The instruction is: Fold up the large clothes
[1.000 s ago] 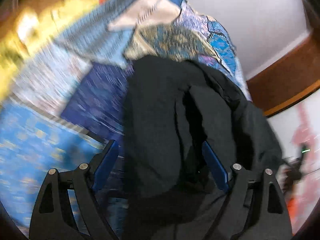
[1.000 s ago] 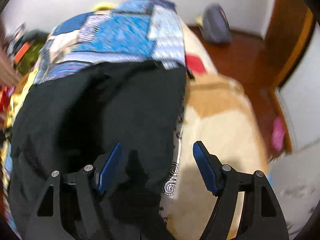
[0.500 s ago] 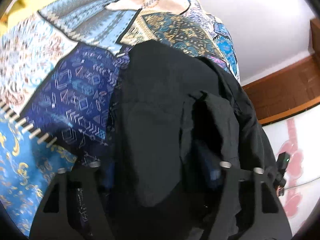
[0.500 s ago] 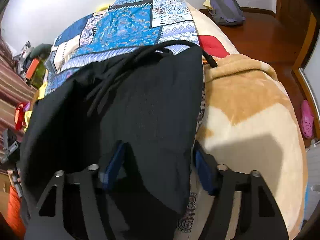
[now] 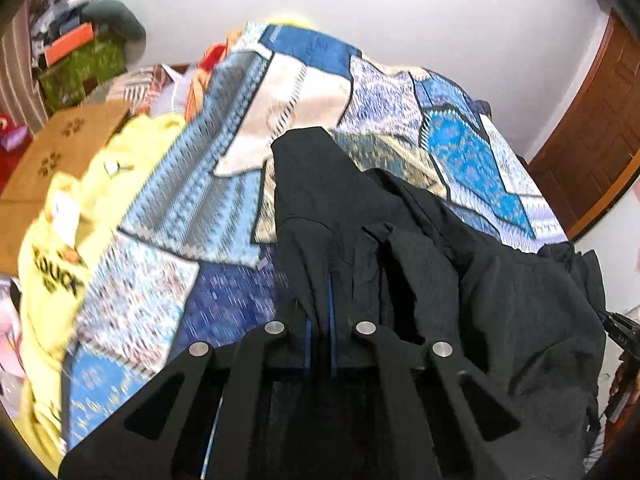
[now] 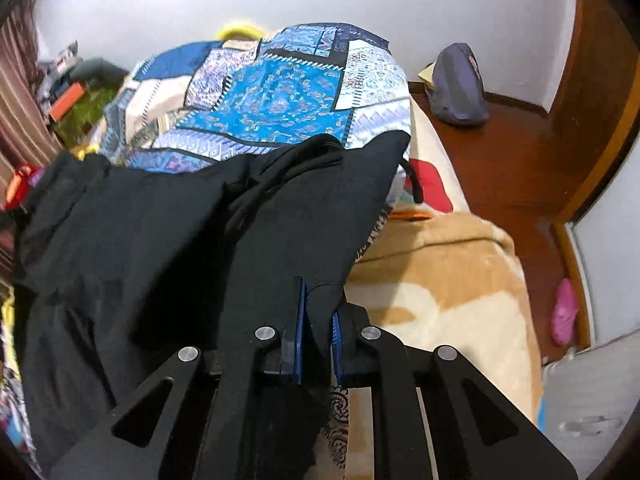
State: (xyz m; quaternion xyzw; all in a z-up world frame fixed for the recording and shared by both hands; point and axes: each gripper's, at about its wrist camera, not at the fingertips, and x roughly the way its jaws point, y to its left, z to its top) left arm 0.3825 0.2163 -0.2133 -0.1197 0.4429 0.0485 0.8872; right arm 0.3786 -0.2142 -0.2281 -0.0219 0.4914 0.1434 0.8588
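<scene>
Bed under blue patchwork quilt (image 5: 224, 208) | crumpled black fabric garment (image 5: 500, 292) draped ahead of both tools | left tool (image 5: 318, 320) pinching its fold | right tool (image 6: 318, 320) pinching its edge, beside tan fleece blanket (image 6: 440, 276)

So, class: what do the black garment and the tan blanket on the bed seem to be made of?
Black garment: matte, thin woven or knit cloth, probably cotton or a blend; it creases softly and shows no shine. Tan and cream blanket: plush fleece, judging by its fuzzy, thick pile.
</scene>
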